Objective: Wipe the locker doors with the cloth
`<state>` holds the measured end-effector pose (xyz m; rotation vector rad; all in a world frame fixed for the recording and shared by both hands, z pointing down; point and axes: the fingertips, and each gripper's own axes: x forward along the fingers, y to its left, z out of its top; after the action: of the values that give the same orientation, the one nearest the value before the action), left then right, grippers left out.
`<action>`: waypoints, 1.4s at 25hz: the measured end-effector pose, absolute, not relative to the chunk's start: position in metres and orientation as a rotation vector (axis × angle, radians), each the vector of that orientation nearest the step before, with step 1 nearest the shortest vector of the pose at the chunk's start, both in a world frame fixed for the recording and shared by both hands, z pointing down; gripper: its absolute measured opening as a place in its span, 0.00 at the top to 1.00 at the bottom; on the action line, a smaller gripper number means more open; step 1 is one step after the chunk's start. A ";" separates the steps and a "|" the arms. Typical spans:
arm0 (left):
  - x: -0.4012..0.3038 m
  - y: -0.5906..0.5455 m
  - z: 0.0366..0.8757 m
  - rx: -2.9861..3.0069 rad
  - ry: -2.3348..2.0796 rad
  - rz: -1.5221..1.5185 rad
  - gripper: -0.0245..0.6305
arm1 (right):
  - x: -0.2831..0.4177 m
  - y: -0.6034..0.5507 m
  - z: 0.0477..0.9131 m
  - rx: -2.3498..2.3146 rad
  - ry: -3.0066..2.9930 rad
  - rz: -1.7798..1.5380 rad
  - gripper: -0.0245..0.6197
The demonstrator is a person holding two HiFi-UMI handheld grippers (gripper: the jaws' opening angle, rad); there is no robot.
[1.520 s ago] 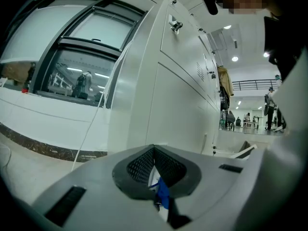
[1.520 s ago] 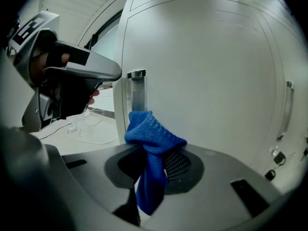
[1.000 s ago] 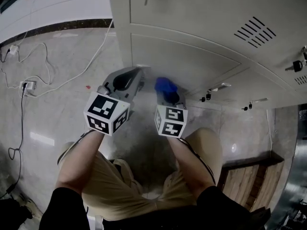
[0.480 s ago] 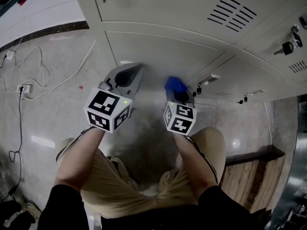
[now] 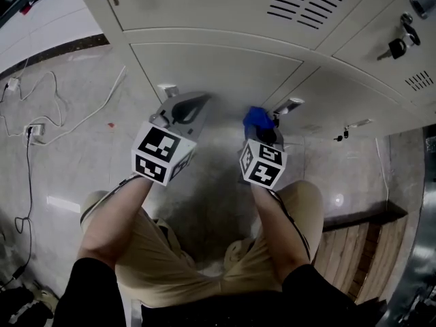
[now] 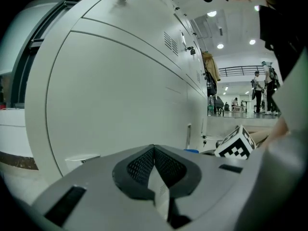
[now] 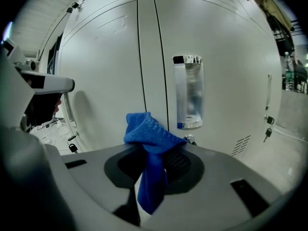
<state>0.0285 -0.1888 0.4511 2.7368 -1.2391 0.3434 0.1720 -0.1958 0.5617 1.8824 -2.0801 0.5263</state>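
Observation:
A blue cloth (image 5: 256, 117) is bunched in my right gripper (image 5: 262, 127), which is shut on it; the cloth's tip is just short of a low locker door (image 5: 218, 67), beside a chrome handle (image 5: 289, 105). In the right gripper view the blue cloth (image 7: 150, 143) stands up out of the shut right gripper (image 7: 156, 154) and hangs down in front, with the chrome handle (image 7: 188, 93) and pale doors straight ahead. My left gripper (image 5: 194, 102) is level with it to the left, shut and empty, and points at the same door. The left gripper (image 6: 154, 152) has its jaws together.
White cables and a socket strip (image 5: 34, 125) lie on the stone floor at the left. Keys (image 5: 397, 46) hang from locks on the upper right doors. A wooden slatted platform (image 5: 347, 251) sits at the lower right. The person's knees are below the grippers.
Both grippers have moved right along the bottom row of lockers. The cloth now sits right beside the chrome handle. Neither gripper's hold has changed.

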 end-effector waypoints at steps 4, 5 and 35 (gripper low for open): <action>0.027 -0.190 0.446 2.743 -1.257 0.331 0.95 | 0.169 -0.194 0.564 1.884 -2.075 0.511 0.82; 0.026 -0.190 0.446 2.740 -1.261 0.334 0.95 | 0.165 -0.192 0.567 1.870 -2.077 0.516 0.82; -0.129 -0.187 0.456 2.582 -1.479 0.222 0.95 | -0.085 -0.189 0.636 1.377 -2.378 0.545 0.82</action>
<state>-0.1288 -0.1869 0.4564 2.5824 -1.4791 0.2219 -0.0848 -0.1885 0.6363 1.3767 -2.3782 0.5448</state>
